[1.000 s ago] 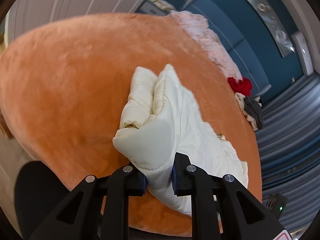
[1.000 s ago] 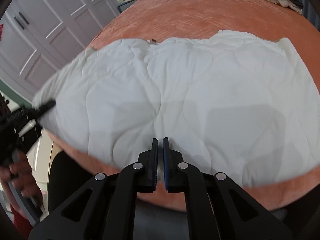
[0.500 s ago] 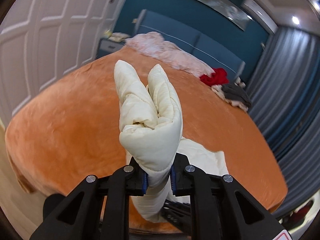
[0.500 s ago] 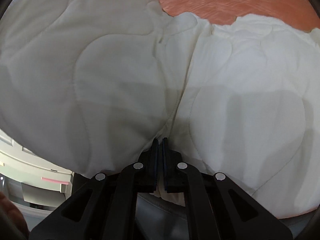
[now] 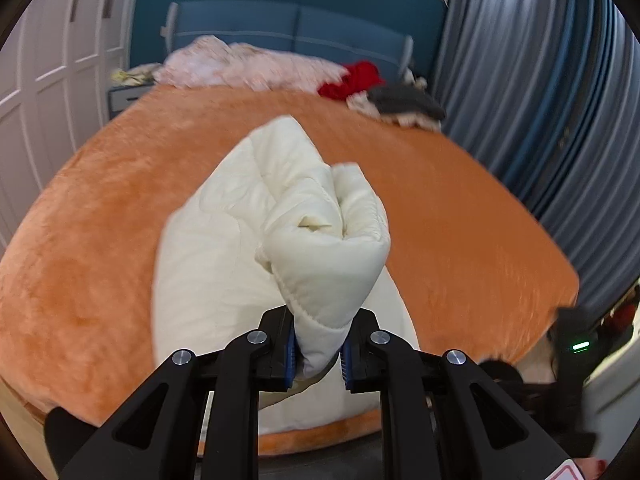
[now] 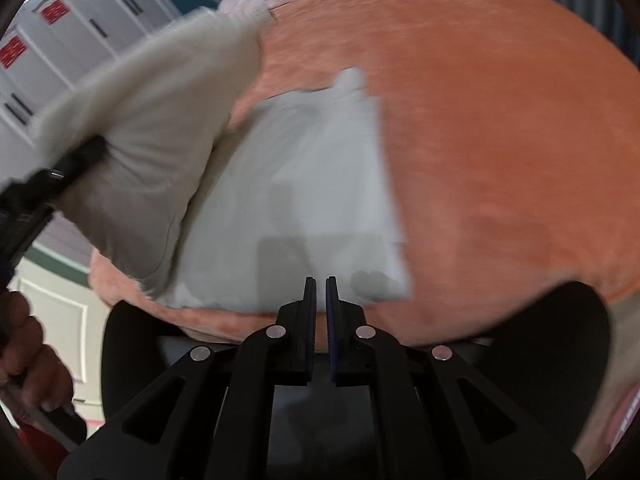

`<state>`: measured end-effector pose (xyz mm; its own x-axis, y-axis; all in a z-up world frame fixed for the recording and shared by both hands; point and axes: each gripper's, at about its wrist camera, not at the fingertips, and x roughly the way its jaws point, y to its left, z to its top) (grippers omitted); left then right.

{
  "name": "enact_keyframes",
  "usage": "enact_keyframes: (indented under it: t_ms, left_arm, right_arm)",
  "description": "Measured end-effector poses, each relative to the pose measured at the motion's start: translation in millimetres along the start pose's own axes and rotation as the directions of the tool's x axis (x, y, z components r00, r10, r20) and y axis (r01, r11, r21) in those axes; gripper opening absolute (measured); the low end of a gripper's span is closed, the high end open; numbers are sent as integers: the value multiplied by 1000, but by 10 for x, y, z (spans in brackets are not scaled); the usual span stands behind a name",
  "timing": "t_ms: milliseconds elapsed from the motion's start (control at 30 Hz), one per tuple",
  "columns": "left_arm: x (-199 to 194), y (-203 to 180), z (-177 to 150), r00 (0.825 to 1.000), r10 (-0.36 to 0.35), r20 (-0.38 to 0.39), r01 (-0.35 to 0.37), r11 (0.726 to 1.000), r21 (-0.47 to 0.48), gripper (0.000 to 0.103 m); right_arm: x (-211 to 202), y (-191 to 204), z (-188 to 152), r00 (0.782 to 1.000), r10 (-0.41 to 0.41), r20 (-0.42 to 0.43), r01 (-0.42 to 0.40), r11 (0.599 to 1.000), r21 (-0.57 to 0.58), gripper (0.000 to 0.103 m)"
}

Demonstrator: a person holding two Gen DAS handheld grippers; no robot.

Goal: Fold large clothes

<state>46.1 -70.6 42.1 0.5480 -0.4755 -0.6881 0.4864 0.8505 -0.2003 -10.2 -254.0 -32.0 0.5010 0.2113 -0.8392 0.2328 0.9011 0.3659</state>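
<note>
A cream quilted garment (image 5: 320, 232) lies on the orange bed (image 5: 460, 208). My left gripper (image 5: 318, 344) is shut on a thick bunched edge of it and holds that fold up above the flat part. In the right wrist view the lifted fold (image 6: 152, 112) hangs at the left from the left gripper (image 6: 48, 184), while the flat part (image 6: 312, 200) lies on the bed. My right gripper (image 6: 321, 292) is shut with nothing between its fingers, just over the garment's near edge by the bed's front side.
Pink bedding (image 5: 248, 64), a red garment (image 5: 352, 80) and a grey one (image 5: 404, 100) are piled at the bed's far end under the blue headboard (image 5: 296, 32). Grey curtains (image 5: 540, 100) stand at the right and white wardrobe doors (image 5: 52, 60) at the left. A hand (image 6: 24, 352) shows low left.
The left gripper rolled and carried the held fold up and across the bed. The right gripper came out from against the cloth, and the garment now looks narrower, folded over itself.
</note>
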Motion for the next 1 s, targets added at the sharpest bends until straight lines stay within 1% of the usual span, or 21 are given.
enact_keyframes:
  t_ms: [133, 233, 267, 300, 333, 367, 400, 433, 467, 500, 533, 567, 600, 633, 700, 767, 800, 900, 933, 967, 1000]
  left_arm:
    - [346, -156, -209, 996, -5, -88, 8, 1000, 25, 13]
    - [482, -266, -341, 993, 16, -114, -10, 998, 61, 15]
    - [514, -275, -379, 992, 22, -123, -14, 998, 67, 16]
    - [511, -290, -396, 992, 23, -125, -14, 998, 66, 18]
    - [480, -297, -407, 992, 21, -124, -13, 998, 61, 18]
    - [437, -284, -410, 993, 17, -120, -11, 999, 49, 22]
    - [378, -250, -410, 993, 0, -114, 4, 999, 36, 26]
    - [326, -229, -411, 994, -12, -112, 15, 999, 30, 28]
    - [271, -205, -401, 994, -21, -112, 24, 999, 25, 35]
    - [181, -151, -397, 993, -38, -108, 40, 999, 15, 44]
    - [83, -94, -392, 993, -57, -99, 57, 998, 0, 49]
    - [7, -61, -394, 994, -69, -87, 68, 998, -17, 61]
    - [-130, 25, -396, 995, -80, -61, 77, 996, -49, 66]
    - [-226, 85, -406, 996, -82, -44, 79, 994, -71, 66]
    - [-429, 280, -429, 995, -94, -17, 91, 988, -126, 69]
    - [-534, 464, -456, 998, -58, -9, 56, 981, -184, 70]
    - [-542, 602, -481, 999, -35, -23, 29, 974, -225, 70]
    - [-473, 918, -562, 997, 8, -71, -31, 943, -331, 70]
    - [-438, 998, -590, 996, 1, -87, -33, 930, -365, 70]
    - [-411, 1063, -616, 995, -9, -97, -30, 919, -394, 70]
    - [-380, 1112, -633, 994, -12, -105, -33, 908, -418, 70]
  right_arm:
    - [-207, -128, 32, 999, -30, 28, 30, 1000, 10, 5]
    - [-371, -41, 32, 997, -29, 66, 30, 999, -10, 8]
    - [-419, 9, 31, 997, -22, 77, 24, 1000, -15, 14]
    - [-444, 27, 59, 996, -16, 85, 18, 1000, -19, 24]
    - [-487, 68, 97, 995, -7, 99, 10, 1000, -30, 29]
    - [-507, 107, 147, 994, 1, 110, 4, 999, -41, 39]
    - [-510, 176, 222, 993, 7, 121, 0, 998, -55, 45]
    - [-538, 241, 296, 991, 16, 135, -5, 997, -76, 46]
    - [-548, 308, 357, 989, 26, 144, -13, 996, -90, 47]
    - [-557, 343, 384, 988, 39, 148, -25, 995, -97, 50]
    - [-559, 400, 476, 986, 60, 153, -45, 994, -102, 52]
    - [-567, 438, 536, 985, 76, 157, -60, 993, -104, 56]
    - [-562, 526, 607, 982, 102, 156, -84, 990, -113, 61]
    - [-578, 573, 642, 981, 118, 155, -100, 988, -122, 64]
    - [-506, 729, 735, 976, 152, 153, -132, 982, -136, 73]
    - [-423, 811, 773, 976, 172, 135, -151, 977, -153, 76]
    - [-397, 851, 779, 977, 172, 123, -153, 976, -154, 76]
    - [-162, 928, 820, 980, 186, 65, -177, 976, -123, 76]
    - [-80, 931, 811, 980, 194, 43, -188, 976, -107, 76]
    - [-34, 940, 808, 980, 196, 31, -192, 976, -101, 73]
    - [6, 947, 801, 981, 191, 22, -188, 977, -102, 56]
